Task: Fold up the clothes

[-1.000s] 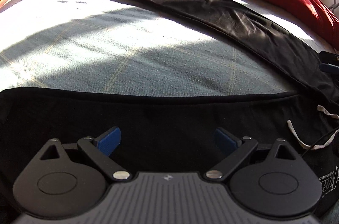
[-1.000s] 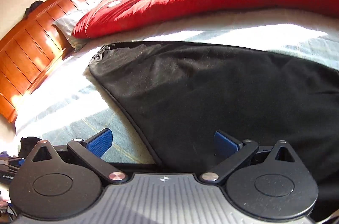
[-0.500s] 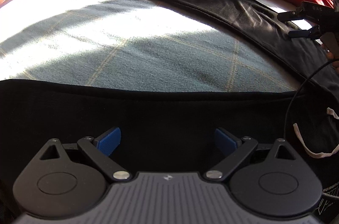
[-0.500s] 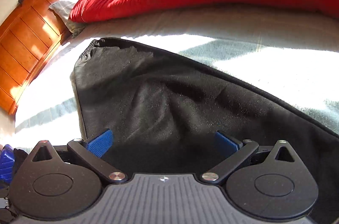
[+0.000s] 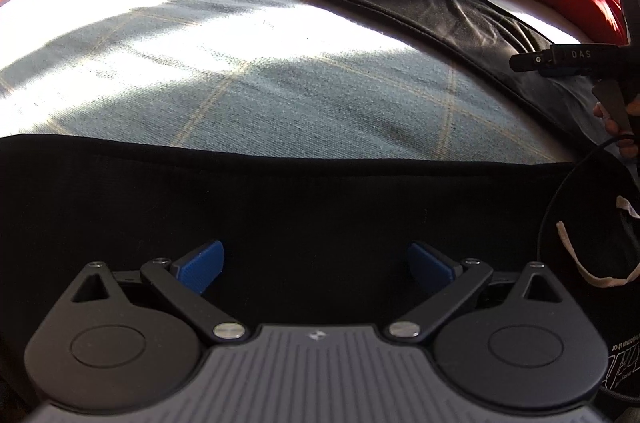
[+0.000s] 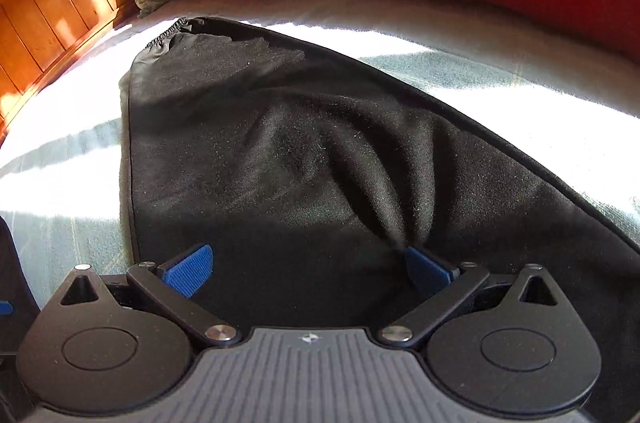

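With both tools wide and empty, left tool (image 5: 316,261) low over the near trouser leg (image 5: 280,207), right tool (image 6: 308,265) over the far leg (image 6: 280,143) on the bed (image 5: 240,63), close on one layer's seam.

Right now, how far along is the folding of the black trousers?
Done: the black trousers lie spread on the bed, legs apart. In hand: both the left gripper and right gripper are open over the fabric, gripping nothing. Left: every fold; none shows yet.
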`<state>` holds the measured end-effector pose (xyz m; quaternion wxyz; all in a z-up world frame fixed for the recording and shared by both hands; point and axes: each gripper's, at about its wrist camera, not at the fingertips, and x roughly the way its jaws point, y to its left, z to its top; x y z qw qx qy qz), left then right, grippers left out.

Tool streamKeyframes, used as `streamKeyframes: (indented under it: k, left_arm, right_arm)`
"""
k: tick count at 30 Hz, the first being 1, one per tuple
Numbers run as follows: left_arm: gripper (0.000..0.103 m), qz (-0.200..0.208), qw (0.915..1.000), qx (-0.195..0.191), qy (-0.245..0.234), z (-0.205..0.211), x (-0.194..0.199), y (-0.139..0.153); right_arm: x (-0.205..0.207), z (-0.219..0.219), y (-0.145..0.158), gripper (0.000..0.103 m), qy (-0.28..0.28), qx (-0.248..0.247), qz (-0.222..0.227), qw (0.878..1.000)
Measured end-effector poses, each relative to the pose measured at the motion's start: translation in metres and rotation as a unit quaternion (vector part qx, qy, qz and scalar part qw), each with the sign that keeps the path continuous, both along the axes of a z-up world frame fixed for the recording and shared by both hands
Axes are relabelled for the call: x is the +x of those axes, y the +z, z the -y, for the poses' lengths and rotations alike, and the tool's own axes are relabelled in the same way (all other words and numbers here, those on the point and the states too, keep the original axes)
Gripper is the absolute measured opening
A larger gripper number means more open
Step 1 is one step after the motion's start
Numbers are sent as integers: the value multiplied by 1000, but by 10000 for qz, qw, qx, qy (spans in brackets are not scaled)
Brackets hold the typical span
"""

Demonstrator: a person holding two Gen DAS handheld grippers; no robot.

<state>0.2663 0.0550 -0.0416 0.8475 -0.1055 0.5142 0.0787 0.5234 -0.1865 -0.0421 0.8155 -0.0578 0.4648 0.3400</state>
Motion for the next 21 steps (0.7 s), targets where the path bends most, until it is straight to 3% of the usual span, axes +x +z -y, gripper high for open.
streamKeyframes:
  k: [3,7,15,21]
  left_arm:
    - [99,80,9999,51,-111,-1,-2,6]
    - [99,247,9994,97,-231,-10,-3,13]
    - [99,488,9984,-197,-200,-44,-4,12]
    - [99,576,9980,-261,-78,-66,-8,9]
  right_arm:
    - [-2,-4,8,103,-4,-181,-90,9998]
    - [-4,6,38,103,6,440,-429,9981]
    - [5,4,116,103,-188,714,-312,9968]
    - [37,-39,119,103,-109,799,-593,9950]
